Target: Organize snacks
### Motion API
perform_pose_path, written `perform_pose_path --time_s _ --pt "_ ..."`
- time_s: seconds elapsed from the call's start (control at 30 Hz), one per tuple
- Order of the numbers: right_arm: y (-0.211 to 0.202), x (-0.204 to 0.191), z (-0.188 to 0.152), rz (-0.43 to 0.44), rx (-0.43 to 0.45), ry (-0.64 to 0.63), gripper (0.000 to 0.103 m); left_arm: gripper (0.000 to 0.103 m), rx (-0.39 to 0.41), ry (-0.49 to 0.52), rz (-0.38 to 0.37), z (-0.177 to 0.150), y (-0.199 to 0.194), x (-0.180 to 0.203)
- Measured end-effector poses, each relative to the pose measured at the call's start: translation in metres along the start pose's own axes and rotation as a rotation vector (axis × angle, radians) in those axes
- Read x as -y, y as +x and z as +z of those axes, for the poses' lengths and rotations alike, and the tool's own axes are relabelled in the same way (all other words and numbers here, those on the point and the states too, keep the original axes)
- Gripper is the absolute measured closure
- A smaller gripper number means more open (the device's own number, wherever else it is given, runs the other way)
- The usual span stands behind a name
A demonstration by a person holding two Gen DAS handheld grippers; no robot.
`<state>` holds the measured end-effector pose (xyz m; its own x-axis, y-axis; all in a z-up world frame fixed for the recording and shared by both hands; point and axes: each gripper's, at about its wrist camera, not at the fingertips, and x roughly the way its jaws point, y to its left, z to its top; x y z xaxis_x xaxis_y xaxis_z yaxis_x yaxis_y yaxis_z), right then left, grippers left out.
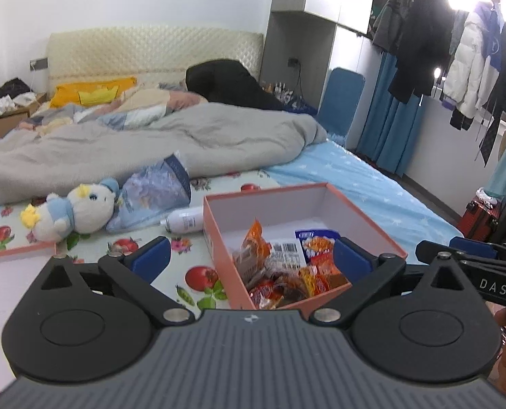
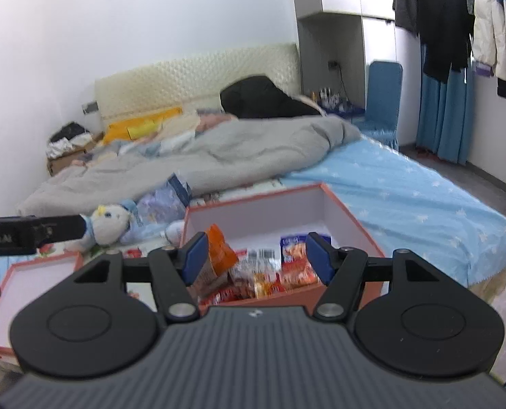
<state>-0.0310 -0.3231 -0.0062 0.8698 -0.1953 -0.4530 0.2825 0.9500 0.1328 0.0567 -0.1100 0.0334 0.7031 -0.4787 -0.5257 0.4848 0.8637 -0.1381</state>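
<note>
Where crinkly snack packets [image 1: 280,269] heap, cardboard box [image 1: 270,201] stands square.

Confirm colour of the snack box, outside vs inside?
The snack box is salmon-pink outside and white inside. It shows best in the left wrist view.

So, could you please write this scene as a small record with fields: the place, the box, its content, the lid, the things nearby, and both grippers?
place: bed with a fruit-print sheet
box: pink box, open, on the sheet
content: snack packets piled at the near end; far end bare
lid: pink lid, flat on the sheet, left of the box
nearby: plush toy, white bottle, blue bag, grey blanket
left gripper: jaws wide open, nothing held
right gripper: jaws open, over the snacks, nothing gripped
</note>
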Motion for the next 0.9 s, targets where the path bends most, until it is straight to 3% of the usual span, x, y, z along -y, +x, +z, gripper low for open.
perform_pose_path --time_s 0.9 --pt "-0.0021 0.0007 -0.0062 -0.013 0.005 0.011 0.037 0.000 -0.001 -0.007 0.023 0.0036 0.0076 -0.0011"
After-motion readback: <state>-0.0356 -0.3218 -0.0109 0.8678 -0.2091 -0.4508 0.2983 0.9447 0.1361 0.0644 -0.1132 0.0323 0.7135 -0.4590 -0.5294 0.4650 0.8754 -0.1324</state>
